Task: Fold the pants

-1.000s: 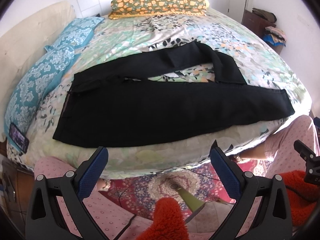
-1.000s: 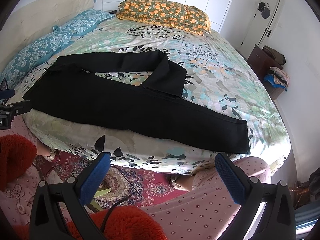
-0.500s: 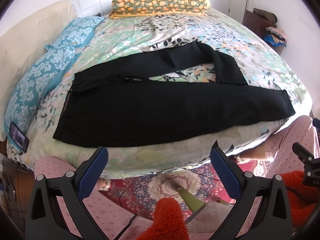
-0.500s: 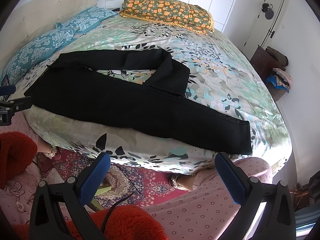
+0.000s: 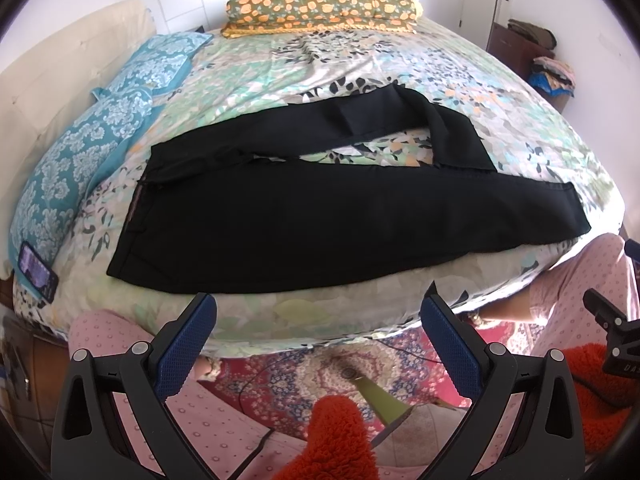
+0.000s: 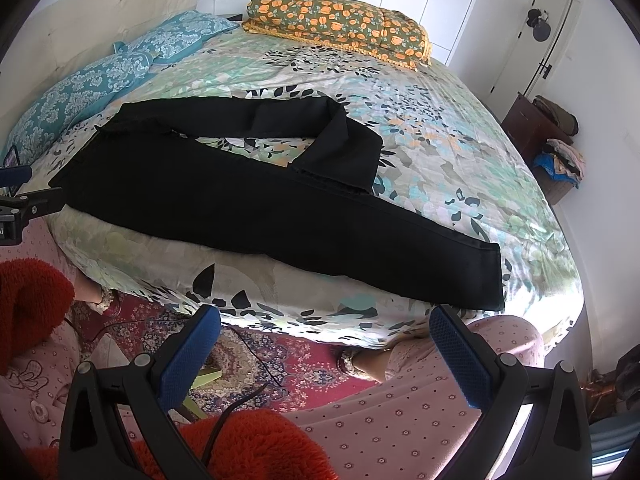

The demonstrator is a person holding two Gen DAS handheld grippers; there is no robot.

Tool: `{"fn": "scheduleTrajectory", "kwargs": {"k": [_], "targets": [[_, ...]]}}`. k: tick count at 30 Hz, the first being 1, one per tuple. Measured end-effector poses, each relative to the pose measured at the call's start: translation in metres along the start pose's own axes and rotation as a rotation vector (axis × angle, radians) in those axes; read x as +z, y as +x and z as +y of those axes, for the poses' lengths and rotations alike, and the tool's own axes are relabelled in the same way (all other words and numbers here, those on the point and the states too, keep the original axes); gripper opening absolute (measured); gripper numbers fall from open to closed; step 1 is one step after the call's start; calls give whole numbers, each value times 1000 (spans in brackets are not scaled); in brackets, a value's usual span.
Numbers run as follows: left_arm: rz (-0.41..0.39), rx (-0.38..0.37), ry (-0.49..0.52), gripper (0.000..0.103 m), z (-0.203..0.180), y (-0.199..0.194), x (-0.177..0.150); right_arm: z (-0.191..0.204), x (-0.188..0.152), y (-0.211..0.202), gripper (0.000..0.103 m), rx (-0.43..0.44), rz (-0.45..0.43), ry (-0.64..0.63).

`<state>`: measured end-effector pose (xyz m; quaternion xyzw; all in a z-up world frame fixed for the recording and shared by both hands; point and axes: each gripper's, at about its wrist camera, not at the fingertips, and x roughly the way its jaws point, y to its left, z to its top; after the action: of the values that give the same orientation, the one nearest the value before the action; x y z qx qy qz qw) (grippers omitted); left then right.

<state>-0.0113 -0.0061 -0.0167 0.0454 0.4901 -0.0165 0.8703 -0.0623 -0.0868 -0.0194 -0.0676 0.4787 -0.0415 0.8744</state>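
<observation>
Black pants spread on a flowered bed, both tongs held off its near edge.

The left tongs (image 5: 318, 334) gape wide and empty below the pants (image 5: 320, 220), whose waist lies left and near leg runs right, the far leg folded back. The bed (image 6: 460, 128) carries them near its front edge. The right tongs (image 6: 326, 344) gape wide, empty too.
</observation>
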Motion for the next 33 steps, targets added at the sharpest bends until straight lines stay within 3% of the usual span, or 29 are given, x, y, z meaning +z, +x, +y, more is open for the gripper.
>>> {"fn": "scheduleTrajectory", "kwargs": {"k": [33], "targets": [[0,4,-13,102,3,1,-4,4,-1,4,103,9,15,-18]]}}
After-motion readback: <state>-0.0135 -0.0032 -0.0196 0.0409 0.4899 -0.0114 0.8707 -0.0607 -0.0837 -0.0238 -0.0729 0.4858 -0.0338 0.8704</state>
